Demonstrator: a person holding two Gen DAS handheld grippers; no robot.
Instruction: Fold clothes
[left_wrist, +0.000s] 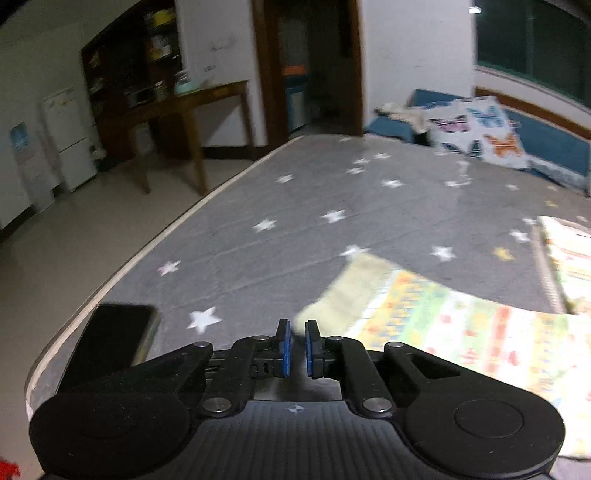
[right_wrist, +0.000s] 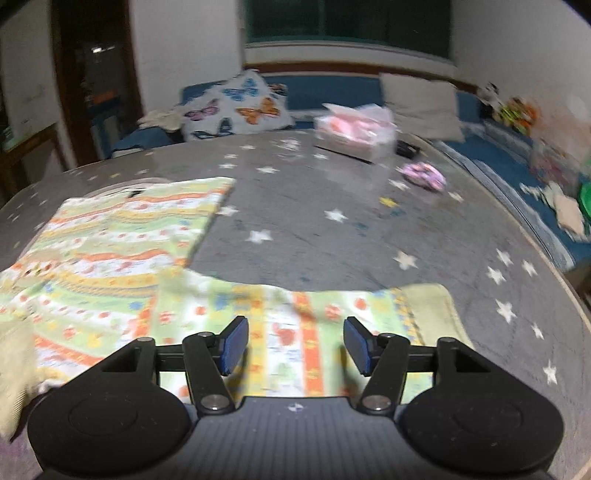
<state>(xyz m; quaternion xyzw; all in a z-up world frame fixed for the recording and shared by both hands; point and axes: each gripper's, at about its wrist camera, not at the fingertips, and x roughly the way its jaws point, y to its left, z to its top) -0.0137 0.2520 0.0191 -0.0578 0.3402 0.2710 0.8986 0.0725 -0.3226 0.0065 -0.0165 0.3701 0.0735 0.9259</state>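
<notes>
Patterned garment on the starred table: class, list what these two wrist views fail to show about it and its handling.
- Left wrist view: whether the left gripper pinches the garment's yellow cuff; the narrow gap and motion blur hide it.
- Left wrist view: the garment's right side, cut off by the frame edge.
- Right wrist view: the print's motifs on the garment, blurred; its near hem, hidden behind the open right gripper.

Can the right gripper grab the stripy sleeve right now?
Probably yes. The right gripper hangs open just above the stripy sleeve, which lies flat on the starry table. Nothing sits between its fingers and the cloth.
</notes>
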